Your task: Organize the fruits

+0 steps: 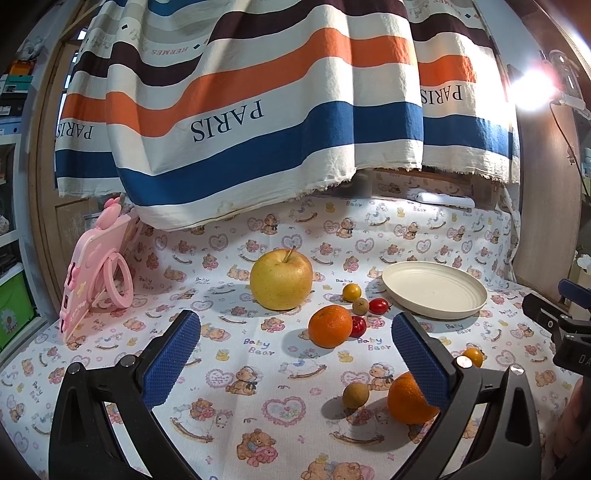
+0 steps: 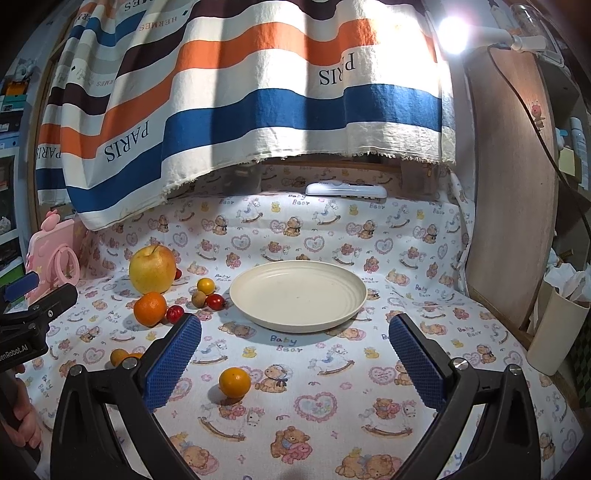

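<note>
Bench has a teddy-bear cloth [image 2: 317,402] on it, striped PARIS curtain [image 1: 236,122] hanging behind, lamp [image 2: 452,33] glaring top right. Fruits sit loose left of the empty plate [image 2: 297,295]: apple [image 1: 280,278], oranges, tiny ones. Left tongs [image 1: 295,363] and right tongs [image 2: 295,363] both wide, holding nothing. One orange [image 1: 408,400] is half hidden behind a pad.

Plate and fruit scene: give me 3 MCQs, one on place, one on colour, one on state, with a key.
1. Where does the apple sit relative to the plate, seen from the right wrist?
A. On it
B. To its left
C. To its right

2. What colour is the plate?
A. Cream
B. Blue
C. Pink

3. What state is the right claw in?
A. Shut on an orange
B. Shut, holding nothing
C. Open, holding nothing

Key:
1 B, the apple stands on the cloth left of the plate.
2 A, its rim and base look cream.
3 C, the blue pads stand wide apart with only cloth between.
</note>
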Demonstrator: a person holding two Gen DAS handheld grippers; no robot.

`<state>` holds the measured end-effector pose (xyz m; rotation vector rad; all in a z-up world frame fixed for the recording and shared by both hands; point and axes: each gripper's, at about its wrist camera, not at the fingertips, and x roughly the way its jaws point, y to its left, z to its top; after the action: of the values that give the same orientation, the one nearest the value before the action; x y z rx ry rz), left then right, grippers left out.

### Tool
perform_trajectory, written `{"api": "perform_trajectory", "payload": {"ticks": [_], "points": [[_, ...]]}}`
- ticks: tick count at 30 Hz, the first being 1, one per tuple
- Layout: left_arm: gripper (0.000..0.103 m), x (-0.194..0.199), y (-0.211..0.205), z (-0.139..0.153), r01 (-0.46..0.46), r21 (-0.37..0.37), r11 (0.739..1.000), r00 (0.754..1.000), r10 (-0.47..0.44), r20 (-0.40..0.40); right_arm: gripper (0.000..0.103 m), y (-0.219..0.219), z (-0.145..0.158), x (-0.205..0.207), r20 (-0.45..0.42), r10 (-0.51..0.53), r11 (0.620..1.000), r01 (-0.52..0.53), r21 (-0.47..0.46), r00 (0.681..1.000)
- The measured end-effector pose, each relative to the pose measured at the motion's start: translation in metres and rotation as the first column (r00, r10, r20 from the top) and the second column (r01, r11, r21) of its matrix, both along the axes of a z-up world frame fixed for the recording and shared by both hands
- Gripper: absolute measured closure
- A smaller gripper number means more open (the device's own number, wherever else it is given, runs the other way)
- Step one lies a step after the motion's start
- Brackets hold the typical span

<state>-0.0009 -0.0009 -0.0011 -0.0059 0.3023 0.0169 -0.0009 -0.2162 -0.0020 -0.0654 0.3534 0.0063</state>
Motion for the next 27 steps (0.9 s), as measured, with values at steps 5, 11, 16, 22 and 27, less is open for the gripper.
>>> {"api": "perform_trajectory", "payload": {"ticks": [5,11,16,22,27], "points": [[0.000,-0.001,0.000,0.000,0.003,0.001,1.000,1.000,-0.003,0.001,0.001,0.000,0.000,-0.001,0.002,0.000,1.000,0.000,0.000,1.000],[0.000,0.001,0.001,0.000,0.008,-0.008,1.000,1.000,-0.008,-0.007,0.001,0.000,0.001,0.000,0.002,-0.001,1.000,0.001,0.000,1.000],[0.000,-0.002,0.002,0.001,0.018,-0.012,1.000,1.000,-0.018,0.003,0.001,-0.001,0.001,-0.001,0.003,-0.003,1.000,0.003,0.000,1.000],[0.000,0.001,0.005,0.002,-0.015,-0.014,1.000,1.000,0.015,-0.012,0.001,-0.003,0.001,0.004,-0.020,-0.008,1.000,0.008,0.005,1.000],[0.000,-0.005,0.011,0.004,0.021,-0.053,0.998,1.000,-0.020,0.020,0.001,-0.003,-0.002,0.013,-0.067,-0.059,0.998,0.059,-0.005,0.996]]}}
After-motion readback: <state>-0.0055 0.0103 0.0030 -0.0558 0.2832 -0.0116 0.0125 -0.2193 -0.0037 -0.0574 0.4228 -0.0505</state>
